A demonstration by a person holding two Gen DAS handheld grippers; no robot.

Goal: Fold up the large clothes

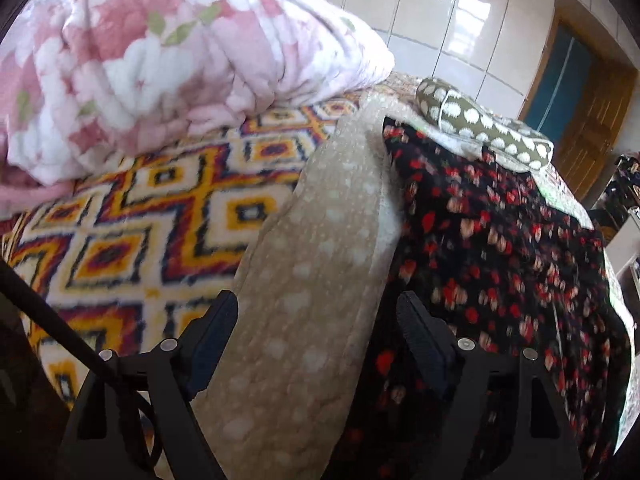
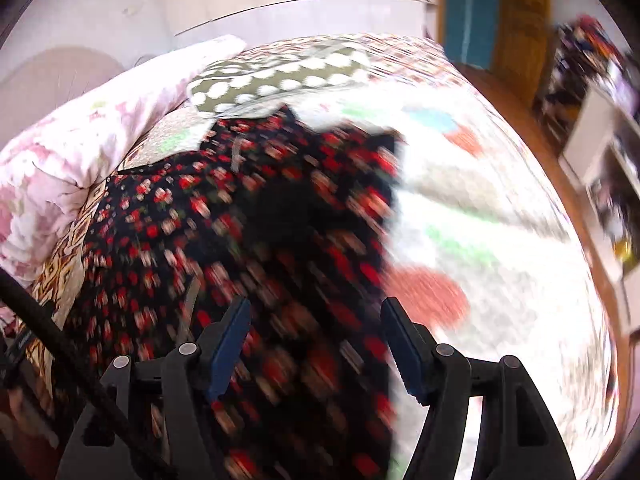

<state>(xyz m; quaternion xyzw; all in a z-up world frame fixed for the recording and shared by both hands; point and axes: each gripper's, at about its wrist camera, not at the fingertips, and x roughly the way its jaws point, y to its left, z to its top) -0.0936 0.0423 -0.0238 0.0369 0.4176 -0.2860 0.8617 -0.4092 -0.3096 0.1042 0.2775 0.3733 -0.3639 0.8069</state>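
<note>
A black garment with red and pink flowers (image 1: 500, 240) lies spread on the bed, and in the right wrist view the garment (image 2: 240, 220) is blurred. My left gripper (image 1: 318, 314) is open over the bed. A long fold of beige spotted fabric (image 1: 312, 360) runs between its fingers, with the garment's left edge by the right finger. My right gripper (image 2: 316, 318) is open above the garment's near right part. Its right finger is at the garment's edge, where the white bedcover (image 2: 500, 240) begins. Nothing is pinched in either gripper.
A bunched pink floral quilt (image 1: 160, 60) lies at the far left on a blanket of orange and purple diamonds (image 1: 140, 220). An olive pillow with white dots (image 1: 480, 128) sits beyond the garment. A wooden door (image 1: 592, 120) and cluttered shelves (image 2: 600, 152) stand past the bed's right side.
</note>
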